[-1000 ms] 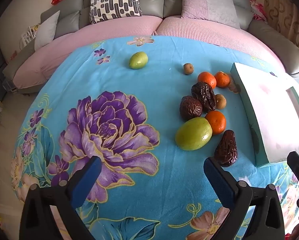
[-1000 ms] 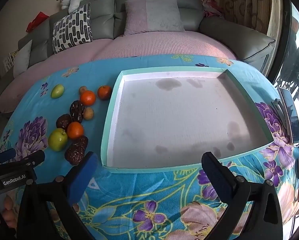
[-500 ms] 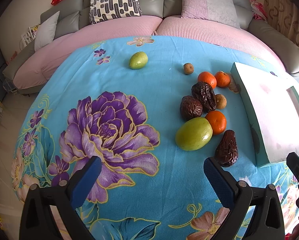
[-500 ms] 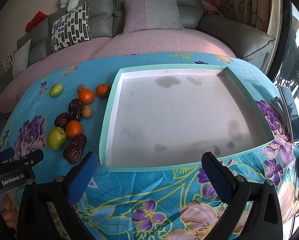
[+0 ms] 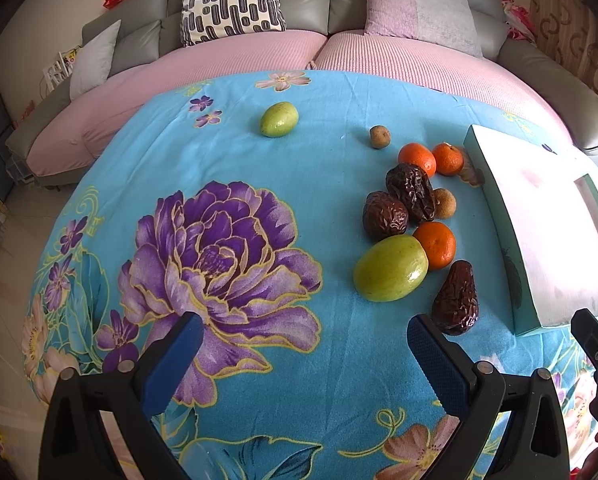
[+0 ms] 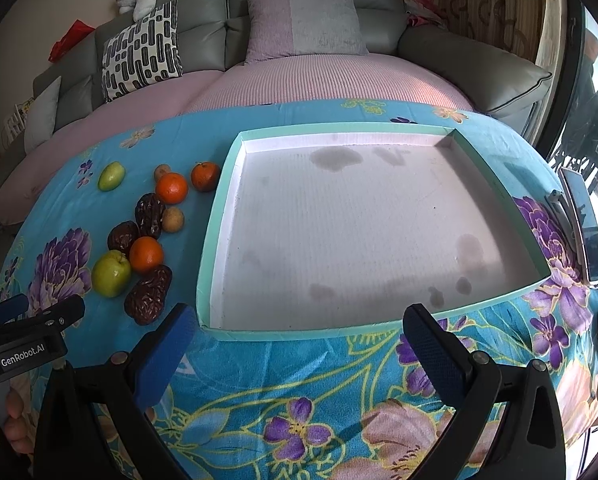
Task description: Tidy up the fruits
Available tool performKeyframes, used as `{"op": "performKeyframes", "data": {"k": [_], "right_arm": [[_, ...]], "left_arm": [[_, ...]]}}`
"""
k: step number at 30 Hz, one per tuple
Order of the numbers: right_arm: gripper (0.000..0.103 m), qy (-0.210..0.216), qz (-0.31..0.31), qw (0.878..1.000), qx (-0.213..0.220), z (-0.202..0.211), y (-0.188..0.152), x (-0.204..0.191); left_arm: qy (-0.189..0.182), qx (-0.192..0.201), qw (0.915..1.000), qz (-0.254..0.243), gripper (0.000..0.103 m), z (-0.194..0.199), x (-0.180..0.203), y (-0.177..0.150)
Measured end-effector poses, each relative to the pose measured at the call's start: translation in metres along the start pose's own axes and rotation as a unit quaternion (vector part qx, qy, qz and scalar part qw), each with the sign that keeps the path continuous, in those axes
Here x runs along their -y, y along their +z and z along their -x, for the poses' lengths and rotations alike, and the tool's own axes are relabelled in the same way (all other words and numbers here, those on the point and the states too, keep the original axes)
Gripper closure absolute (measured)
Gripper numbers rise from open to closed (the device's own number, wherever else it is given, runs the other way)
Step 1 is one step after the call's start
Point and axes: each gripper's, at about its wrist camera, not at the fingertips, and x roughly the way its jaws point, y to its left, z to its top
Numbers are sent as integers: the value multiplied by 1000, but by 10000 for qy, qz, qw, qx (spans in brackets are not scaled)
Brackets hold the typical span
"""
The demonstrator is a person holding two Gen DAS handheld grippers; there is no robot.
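Observation:
A cluster of fruit lies on the blue flowered cloth: a large green fruit (image 5: 391,268), three oranges (image 5: 435,245), three wrinkled dark dates (image 5: 457,300) and small brown longans (image 5: 379,137). A smaller green fruit (image 5: 279,119) sits apart at the back. To their right stands a shallow teal-rimmed tray (image 6: 211,248) with a bare white floor. My left gripper (image 5: 305,356) hovers open over the cloth, its right finger close to the nearest date. My right gripper (image 6: 299,344) is open just before the tray's near rim. The same fruit group (image 6: 143,254) shows left of the tray.
A grey sofa with pink seat covers and cushions (image 5: 231,0) curves behind the table. A phone (image 6: 583,220) and small items lie on the table's right edge. The left gripper's body (image 6: 23,340) and a person's fingers show at lower left of the right wrist view.
Both grippers stay open. The right wrist view has crept slightly forward toward the tray; the left view is nearly unchanged.

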Motion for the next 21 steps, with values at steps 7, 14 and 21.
{"op": "performKeyframes", "data": {"k": [7,14,21], "right_arm": [[0,4,1,10000,-16,0,0,0],[0,7,3,10000,-21,-1,-1,0],[0,17,1,10000,-43,-1,-1,0]], "left_arm": [[-1,-2,10000,2,0,0,0,0],[-4,-5,10000,0,0,0,0,0],[-2,-6,10000,2,0,0,0,0]]}}
